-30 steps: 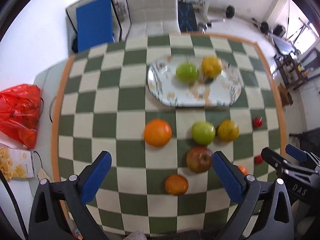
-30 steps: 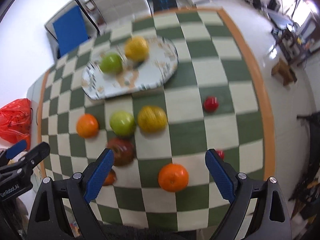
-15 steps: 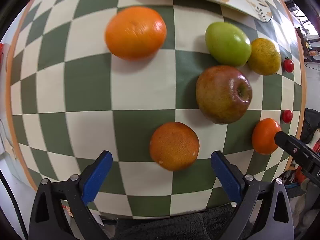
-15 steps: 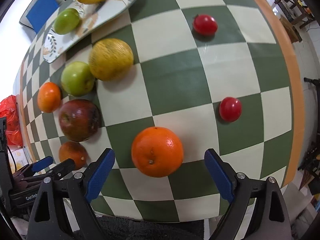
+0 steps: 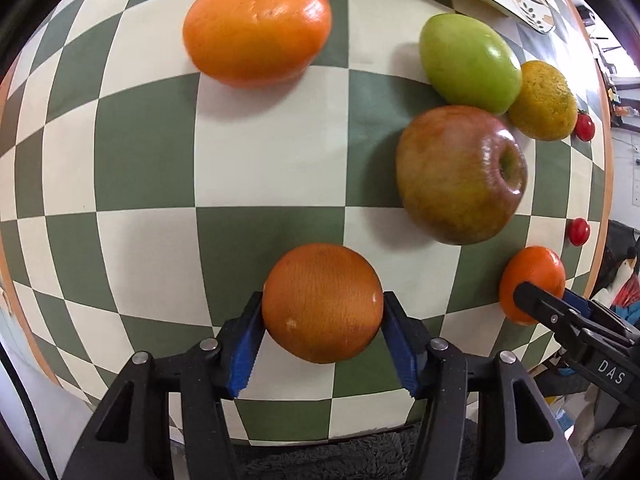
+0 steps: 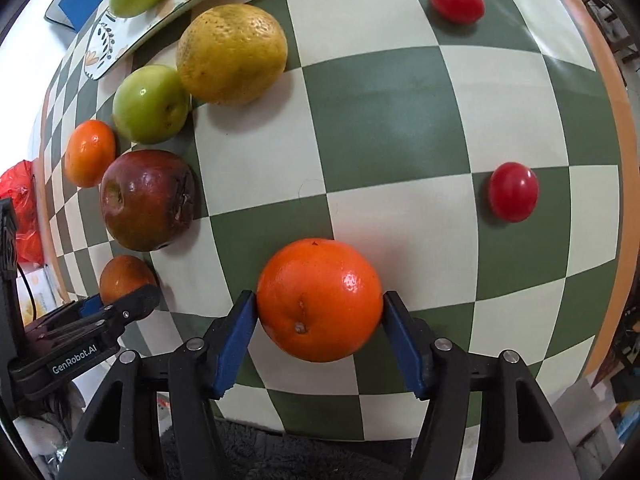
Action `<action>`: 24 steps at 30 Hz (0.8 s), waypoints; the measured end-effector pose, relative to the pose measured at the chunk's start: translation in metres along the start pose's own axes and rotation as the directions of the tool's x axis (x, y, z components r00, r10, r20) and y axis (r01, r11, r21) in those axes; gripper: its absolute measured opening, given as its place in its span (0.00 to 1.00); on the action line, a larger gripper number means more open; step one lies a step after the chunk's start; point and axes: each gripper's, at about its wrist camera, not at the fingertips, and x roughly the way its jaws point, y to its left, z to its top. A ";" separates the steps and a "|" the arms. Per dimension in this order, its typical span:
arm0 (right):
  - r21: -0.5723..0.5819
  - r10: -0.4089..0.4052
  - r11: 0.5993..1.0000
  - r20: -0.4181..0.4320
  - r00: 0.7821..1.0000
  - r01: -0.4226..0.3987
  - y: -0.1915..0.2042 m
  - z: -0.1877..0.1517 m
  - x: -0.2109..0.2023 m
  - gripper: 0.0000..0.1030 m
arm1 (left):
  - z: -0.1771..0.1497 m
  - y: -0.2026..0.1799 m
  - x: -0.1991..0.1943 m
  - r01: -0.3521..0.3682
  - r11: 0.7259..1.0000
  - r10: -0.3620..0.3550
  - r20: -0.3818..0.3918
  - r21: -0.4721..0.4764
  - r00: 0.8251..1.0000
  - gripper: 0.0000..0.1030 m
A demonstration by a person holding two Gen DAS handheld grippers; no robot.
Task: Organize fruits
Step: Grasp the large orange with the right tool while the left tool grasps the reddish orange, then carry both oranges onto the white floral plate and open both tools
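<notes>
Now clamped: left tongs (image 5: 322, 326) shut around the dull orange (image 5: 322, 302), right tongs (image 6: 318, 322) around the bright orange (image 6: 319, 299), where half a second back both stood wide apart above the fruit. Means both oranges secured, ready for lifting toward the plate (image 6: 120, 44) at the far side. Both tongs low and level over the near edge of the bench (image 6: 392, 120), side by side, fruit not yet raised.

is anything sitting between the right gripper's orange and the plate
Yes. The yellow-green citrus and green apple lie on the checkered table just below the patterned plate, on the straight path from the bright orange in the right gripper. Lifting over clears them.
</notes>
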 end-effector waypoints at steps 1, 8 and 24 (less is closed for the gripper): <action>0.000 -0.003 1.000 -0.005 1.000 0.003 0.001 0.000 0.001 0.65 | -0.001 0.000 0.000 0.001 1.000 -0.001 0.001 -0.004 1.000 0.53; 0.007 0.001 1.000 -0.016 1.000 -0.001 0.001 -0.006 0.010 0.65 | -0.006 -0.010 -0.005 -0.013 1.000 0.013 0.021 0.003 1.000 0.53; -0.082 0.145 0.987 0.086 0.986 -0.138 0.034 -0.001 -0.051 0.63 | 0.011 -0.007 -0.122 0.027 0.999 -0.036 0.211 0.045 0.977 0.40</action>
